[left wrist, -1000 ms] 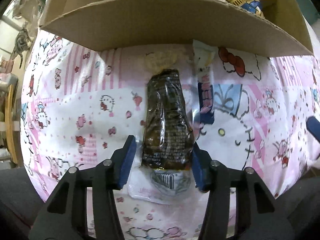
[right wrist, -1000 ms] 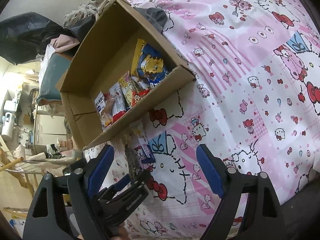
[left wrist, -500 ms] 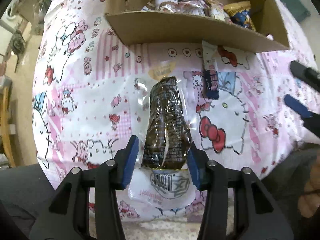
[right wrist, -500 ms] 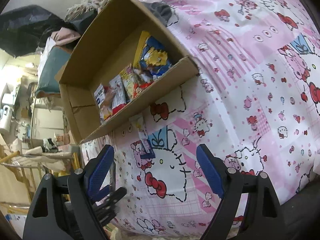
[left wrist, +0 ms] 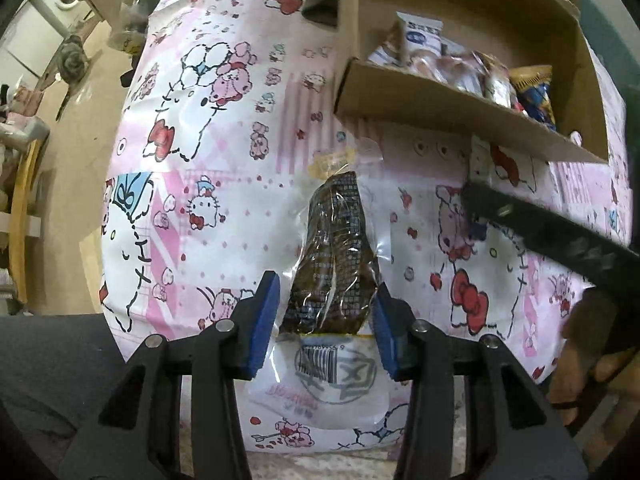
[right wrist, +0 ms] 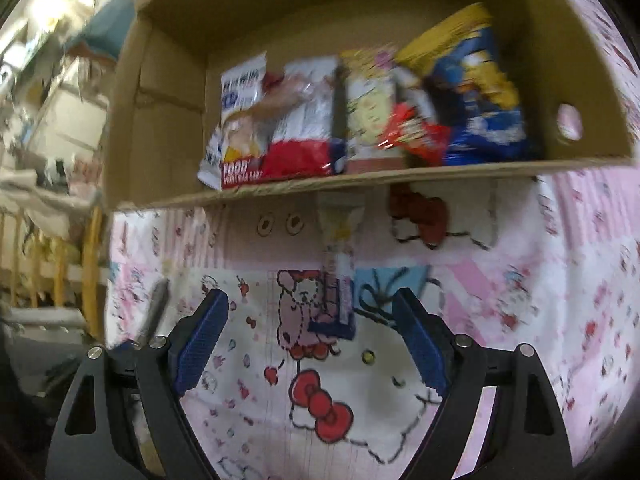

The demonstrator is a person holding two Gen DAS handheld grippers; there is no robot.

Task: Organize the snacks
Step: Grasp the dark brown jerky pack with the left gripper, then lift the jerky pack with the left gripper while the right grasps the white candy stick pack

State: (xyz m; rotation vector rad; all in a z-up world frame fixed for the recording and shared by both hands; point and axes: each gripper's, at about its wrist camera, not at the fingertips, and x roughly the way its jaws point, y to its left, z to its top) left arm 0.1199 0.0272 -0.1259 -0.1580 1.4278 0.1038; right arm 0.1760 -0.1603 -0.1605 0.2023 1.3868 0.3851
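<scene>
Clearly the left gripper (left wrist: 324, 322) was clamped on a dark snack packet (left wrist: 334, 264) above the cartoon-print cloth (left wrist: 192, 184); its slick film could have slipped free. The right gripper (right wrist: 316, 344) gaped empty over a slim packet (right wrist: 338, 292). The cardboard box (right wrist: 160, 128) held about 5 packets.

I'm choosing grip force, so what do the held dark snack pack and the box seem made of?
Dark snack pack: apparently thin glossy clear plastic film over dark contents; it glints and wrinkles, with transparent edges. Box: looks like plain brown corrugated cardboard, matte, with fold creases and a raw cut edge along the front wall.
</scene>
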